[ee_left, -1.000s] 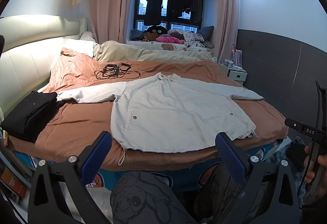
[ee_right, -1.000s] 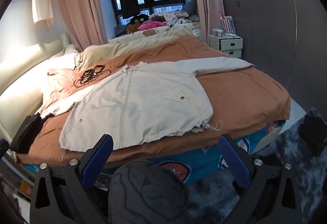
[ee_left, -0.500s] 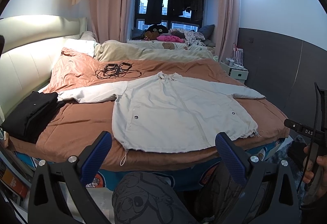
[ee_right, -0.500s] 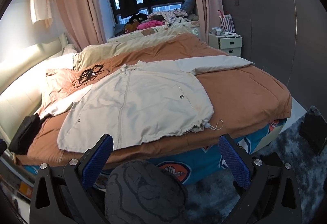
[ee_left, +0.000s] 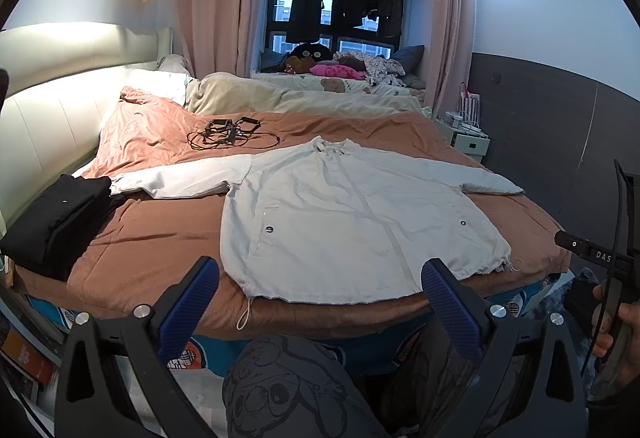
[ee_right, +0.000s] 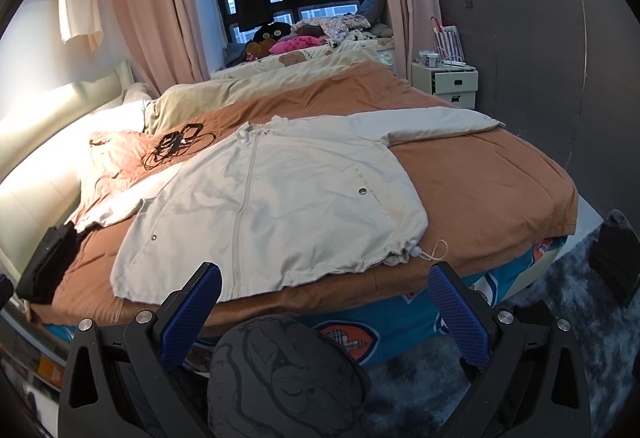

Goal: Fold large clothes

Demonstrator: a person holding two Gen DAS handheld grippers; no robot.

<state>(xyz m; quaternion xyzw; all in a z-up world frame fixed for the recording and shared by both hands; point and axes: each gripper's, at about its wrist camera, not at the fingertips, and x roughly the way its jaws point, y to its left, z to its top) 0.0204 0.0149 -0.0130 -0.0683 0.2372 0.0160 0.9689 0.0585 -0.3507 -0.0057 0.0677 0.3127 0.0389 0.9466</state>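
Pale grey zip jacket (ee_left: 352,222) lies flat, front up, on the brown bed (ee_left: 160,238), sleeves spread out sideways, hem with drawcord (ee_right: 434,252) at near edge. Left gripper (ee_left: 320,302) and right gripper (ee_right: 326,306) both spread wide, empty, short of the hem.

pale grey jacket (ee_left: 352,222) on a rust-brown blanket (ee_left: 160,234); black folded clothes (ee_left: 56,218); blue-padded tools.

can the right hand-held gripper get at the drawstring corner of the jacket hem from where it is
Probably yes. The right hand-held gripper is open and holds nothing, and the drawstring corner of the pale grey zip-up jacket lies flat at the near edge of the rust-brown bedspread, with nothing between them.
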